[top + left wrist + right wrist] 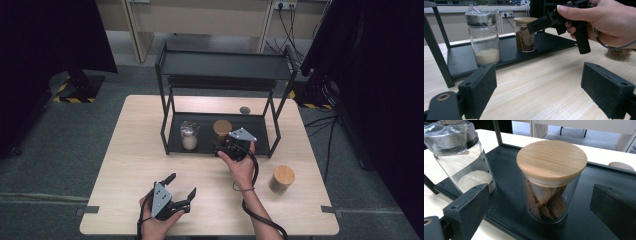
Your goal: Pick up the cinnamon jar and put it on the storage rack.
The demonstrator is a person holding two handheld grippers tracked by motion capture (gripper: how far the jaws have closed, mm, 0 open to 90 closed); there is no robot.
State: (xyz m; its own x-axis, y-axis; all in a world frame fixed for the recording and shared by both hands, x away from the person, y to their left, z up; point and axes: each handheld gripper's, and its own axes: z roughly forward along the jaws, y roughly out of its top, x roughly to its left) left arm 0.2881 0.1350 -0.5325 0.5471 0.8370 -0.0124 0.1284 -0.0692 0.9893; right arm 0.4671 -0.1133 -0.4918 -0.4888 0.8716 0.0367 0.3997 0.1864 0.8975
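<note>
Right gripper: jaws gaping wide, hovering at the rack's bottom shelf, flanking the brown jar without touching it.
Brown jar: sitting upright on that shelf, wooden lid on, beside the powder jar.
Left gripper: jaws spread apart, gripping nothing, resting low over the table's near edge.
2nd lidded jar: standing on the table, right of the rack.

right gripper: jaws wide apart, nothing between the pads | glass jar with wooden lid: upright on the black shelf tray, just ahead of the jaws, brown pieces inside | second jar: at left on the same tray, plastic-wrapped top, pale powder inside | light wooden table: under the tray
</note>
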